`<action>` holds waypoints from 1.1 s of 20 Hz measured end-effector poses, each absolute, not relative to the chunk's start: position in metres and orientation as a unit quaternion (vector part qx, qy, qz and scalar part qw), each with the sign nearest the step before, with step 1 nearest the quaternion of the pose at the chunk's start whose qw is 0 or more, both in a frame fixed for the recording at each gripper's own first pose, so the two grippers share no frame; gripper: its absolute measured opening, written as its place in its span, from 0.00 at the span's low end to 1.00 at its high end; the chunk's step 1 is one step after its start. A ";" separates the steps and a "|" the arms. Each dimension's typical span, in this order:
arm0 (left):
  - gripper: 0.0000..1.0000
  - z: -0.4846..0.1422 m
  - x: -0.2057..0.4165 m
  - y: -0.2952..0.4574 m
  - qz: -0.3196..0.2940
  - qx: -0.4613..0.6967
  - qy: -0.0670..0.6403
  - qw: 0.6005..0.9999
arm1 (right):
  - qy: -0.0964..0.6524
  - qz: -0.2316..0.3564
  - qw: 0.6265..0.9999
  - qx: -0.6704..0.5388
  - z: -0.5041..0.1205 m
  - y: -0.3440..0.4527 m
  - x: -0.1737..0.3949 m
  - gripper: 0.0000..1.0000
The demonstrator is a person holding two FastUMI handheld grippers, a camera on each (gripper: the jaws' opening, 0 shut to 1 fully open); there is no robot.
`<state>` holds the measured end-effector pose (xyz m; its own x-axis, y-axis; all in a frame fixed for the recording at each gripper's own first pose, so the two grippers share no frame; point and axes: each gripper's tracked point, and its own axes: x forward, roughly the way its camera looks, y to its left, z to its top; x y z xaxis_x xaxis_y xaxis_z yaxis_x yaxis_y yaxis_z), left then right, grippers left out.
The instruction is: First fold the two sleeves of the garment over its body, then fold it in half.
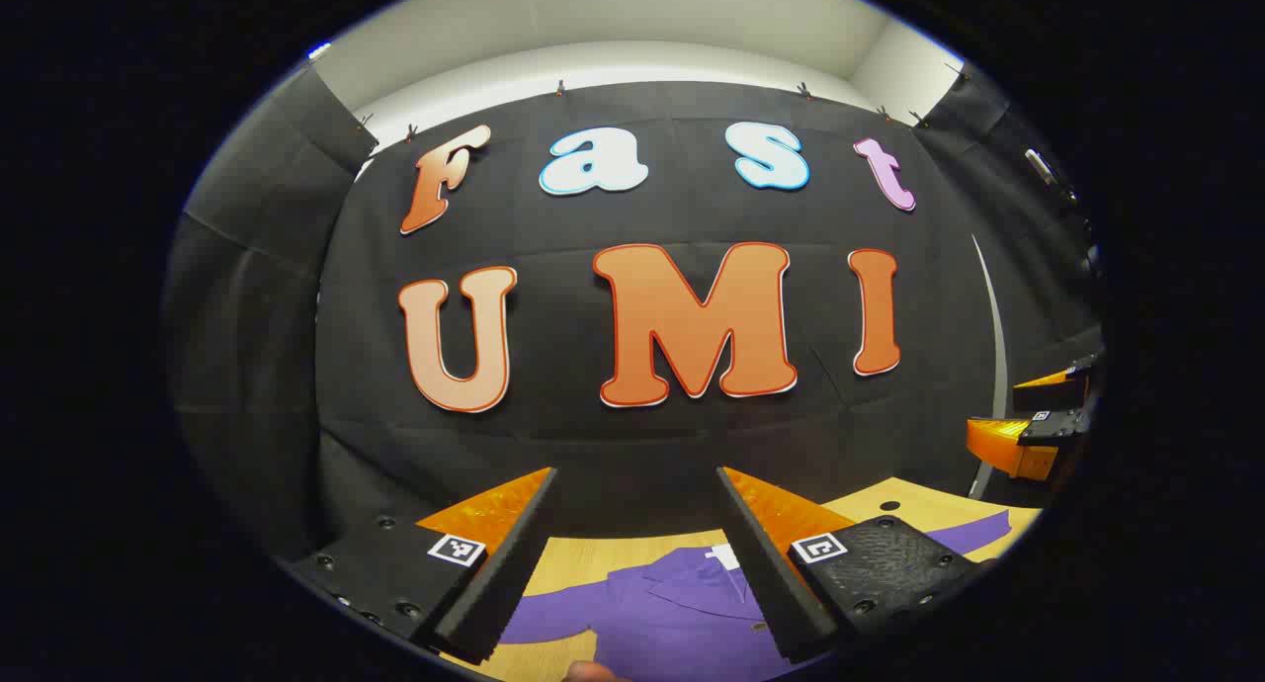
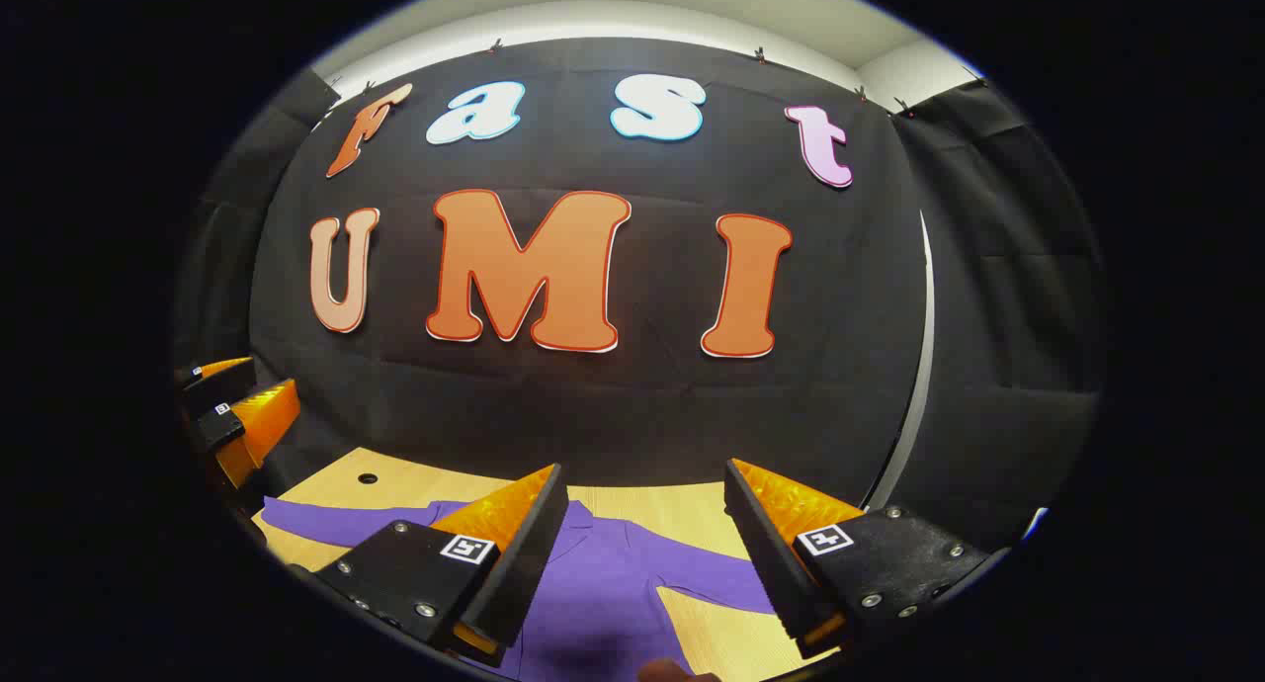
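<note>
A: The garment (image 1: pixel 657 618) is looking like soft matt cloth, lying smooth with only faint creases at the collar, at about six o'clock in the left gripper view.

B: And the tabletop (image 2: pixel 682 509) under it is showing as pale wood with a fine grain and a dull finish.

A: The left gripper (image 1: pixel 637 563) is wearing what looks like matt plastic, its inner faces ribbed and rough.

B: Same on the right gripper (image 2: pixel 642 554); small shiny metal screws are catching light at five and seven o'clock.
</note>
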<state>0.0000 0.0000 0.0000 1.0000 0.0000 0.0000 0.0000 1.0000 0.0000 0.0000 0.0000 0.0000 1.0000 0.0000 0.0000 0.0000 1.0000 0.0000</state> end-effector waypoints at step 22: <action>0.96 0.006 -0.002 0.022 -0.007 0.000 -0.019 1.000 | 0.001 -0.022 1.000 -0.006 0.005 0.012 0.003 0.95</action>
<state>-0.0024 0.0225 0.0061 0.9992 -0.0145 0.0381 0.0145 0.9999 -0.0006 0.0028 0.0123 0.0053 0.9990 -0.0448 -0.0025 0.0448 0.9989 -0.0126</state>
